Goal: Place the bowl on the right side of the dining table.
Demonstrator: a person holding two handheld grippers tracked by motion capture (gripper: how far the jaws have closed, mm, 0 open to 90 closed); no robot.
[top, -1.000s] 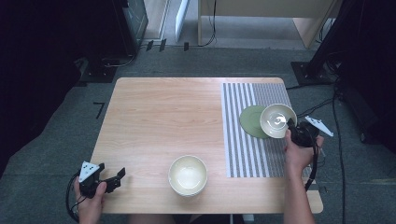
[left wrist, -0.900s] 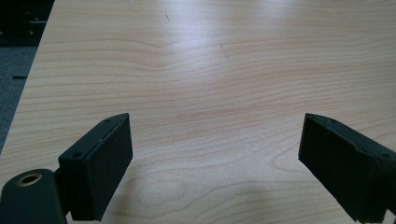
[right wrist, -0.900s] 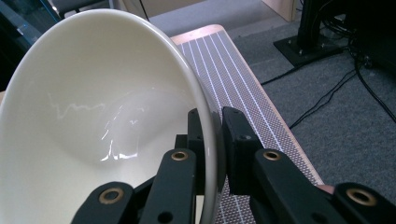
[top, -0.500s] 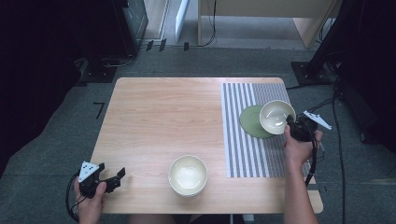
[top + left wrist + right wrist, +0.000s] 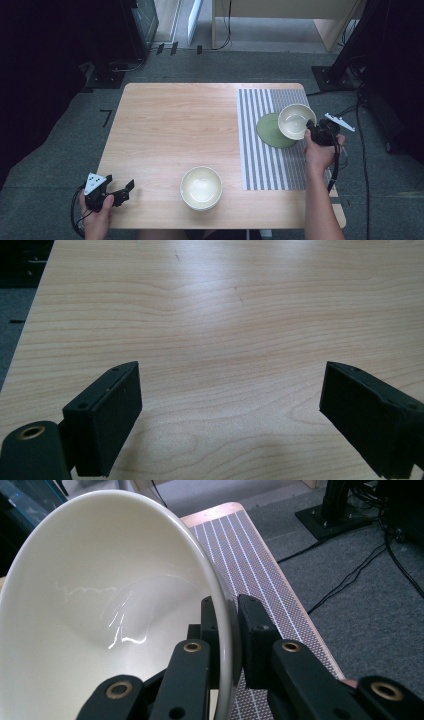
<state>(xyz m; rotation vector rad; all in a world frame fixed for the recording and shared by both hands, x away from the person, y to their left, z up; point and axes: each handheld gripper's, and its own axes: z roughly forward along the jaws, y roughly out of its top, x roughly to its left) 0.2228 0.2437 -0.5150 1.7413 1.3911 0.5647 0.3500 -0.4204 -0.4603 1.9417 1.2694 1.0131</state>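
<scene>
A light wooden bench (image 5: pixel 190 120) is seen from above. At its near left corner, a person's left hand holds the left gripper (image 5: pixel 120 191) low over bare wood, its black fingers (image 5: pixel 107 415) wide apart with nothing between them. Near the middle of the bench's near edge stands a cream bowl (image 5: pixel 201 187), upright. A grey striped mat (image 5: pixel 265 160) covers the right part of the bench. Farther back on the mat lies a round green saucer (image 5: pixel 270 132). At the saucer's right edge, the right gripper (image 5: pixel 311 131) holds a second cream bowl (image 5: pixel 296 121), tilted and lifted above the mat near the bench's right edge. Its fingers (image 5: pixel 252 630) are clamped on the bowl's rim, one inside and one outside the wall.
</scene>
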